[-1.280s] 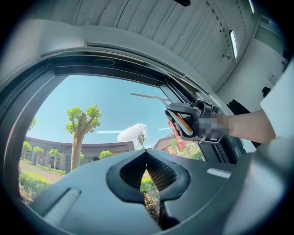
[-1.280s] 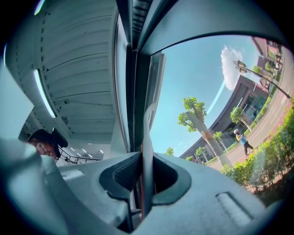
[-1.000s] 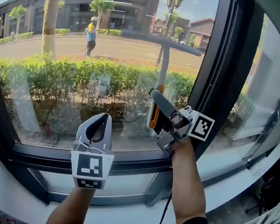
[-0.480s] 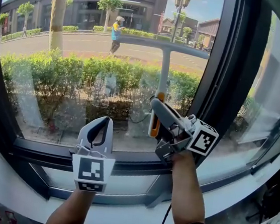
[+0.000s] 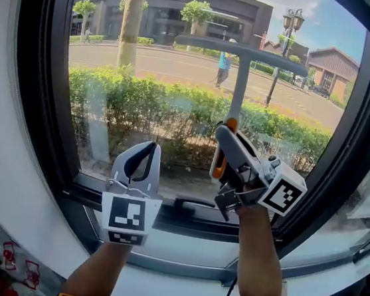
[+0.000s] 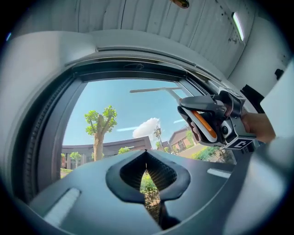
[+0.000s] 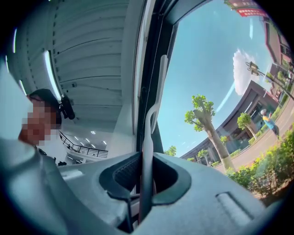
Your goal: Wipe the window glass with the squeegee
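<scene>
The right gripper (image 5: 228, 142) is raised in front of the window glass (image 5: 157, 100) with the squeegee (image 5: 238, 83) in its grasp. In the right gripper view its fingers (image 7: 197, 197) are closed narrowly on the handle, which runs straight up between them. In the head view the orange grip of the handle sits inside the gripper. The grey shaft rises from it to the long crossbar blade (image 5: 204, 43), which lies level across the upper part of the pane. Whether the blade's edge actually presses on the glass cannot be told from here.

The left gripper (image 5: 148, 146) is held lower and to the left, just above the dark lower rail of the window frame (image 5: 34, 92) and well apart from the squeegee. Its fingers (image 6: 92, 197) meet at the tips with nothing between them — only the hedge outside shows through the small gap behind the tips. The left gripper view also catches the right gripper off to its right, with the orange grip between that gripper's fingers.

Each gripper's marker cube faces the head camera, the left cube (image 5: 127, 219) over the white sill (image 5: 179, 252) and the right cube (image 5: 283, 195) near the frame's right-hand upright.

Beyond the glass stand a clipped hedge (image 5: 143, 105), a tree trunk (image 5: 133, 17), a street lamp (image 5: 291, 21) and a low dark building (image 5: 175, 5). A person (image 5: 223, 65) stands on the road, partly behind the squeegee's shaft.
</scene>
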`<state>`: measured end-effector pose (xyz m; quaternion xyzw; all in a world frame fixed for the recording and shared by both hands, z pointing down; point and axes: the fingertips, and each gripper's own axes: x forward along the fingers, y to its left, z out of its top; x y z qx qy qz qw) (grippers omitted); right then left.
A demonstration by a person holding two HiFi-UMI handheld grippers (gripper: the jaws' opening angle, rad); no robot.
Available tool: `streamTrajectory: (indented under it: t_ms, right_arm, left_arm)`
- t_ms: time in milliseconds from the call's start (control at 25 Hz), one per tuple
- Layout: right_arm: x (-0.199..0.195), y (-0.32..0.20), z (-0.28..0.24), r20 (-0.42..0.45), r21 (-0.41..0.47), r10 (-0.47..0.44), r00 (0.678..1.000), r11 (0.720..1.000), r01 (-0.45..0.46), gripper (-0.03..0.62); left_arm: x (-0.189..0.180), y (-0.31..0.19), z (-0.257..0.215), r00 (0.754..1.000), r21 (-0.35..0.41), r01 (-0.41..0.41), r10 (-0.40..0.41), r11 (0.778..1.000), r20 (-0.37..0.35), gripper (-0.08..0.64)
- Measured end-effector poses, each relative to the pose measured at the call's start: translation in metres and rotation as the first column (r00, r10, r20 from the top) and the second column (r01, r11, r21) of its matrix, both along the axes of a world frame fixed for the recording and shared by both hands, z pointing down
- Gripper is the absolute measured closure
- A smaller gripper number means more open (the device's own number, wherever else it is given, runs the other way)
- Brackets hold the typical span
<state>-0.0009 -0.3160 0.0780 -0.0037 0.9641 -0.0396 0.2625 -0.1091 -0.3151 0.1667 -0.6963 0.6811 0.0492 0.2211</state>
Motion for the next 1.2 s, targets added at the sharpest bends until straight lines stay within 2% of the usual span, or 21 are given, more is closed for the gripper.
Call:
streamTrajectory:
  t_ms: [280,480,640,840,1040,1200]
  right_arm:
    - [-0.136,0.022,-0.023,0.012,-0.018,-0.08,0.997,0.997,0.08,0.548]
    - [-0.218,0.028,-0.028,0.002,-0.036,-0.097,0.995,0.995,0.097,0.548]
    - [-0.254,0.022,-0.033,0.01,-0.088,-0.115,0.993,0.989,0.115,0.548]
    - [-0.274,0.015,-0.034,-0.003,-0.127,-0.127,0.992,0.984,0.126,0.548]
    - [-0.288,0.017,-0.013,-0.02,-0.16,-0.122,0.992,0.98,0.117,0.548]
    - [-0.288,0.024,0.024,-0.038,-0.204,-0.12,0.992,0.973,0.11,0.548]
  left_arm:
    - [-0.138,0.041,-0.042,0.99,0.047,0.139,-0.14,0.989,0.013,0.554]
    - [-0.201,0.057,-0.054,0.984,0.06,0.174,-0.175,0.983,0.015,0.554]
    - [-0.219,0.061,-0.063,0.987,0.07,0.158,-0.16,0.985,0.023,0.554]
    - [-0.226,0.06,-0.06,0.99,0.06,0.137,-0.138,0.989,0.021,0.554]
    - [-0.222,0.056,-0.032,0.996,0.025,0.087,-0.087,0.996,0.009,0.554]
    - [-0.216,0.052,0.005,0.998,-0.034,0.063,-0.064,0.997,-0.027,0.555]
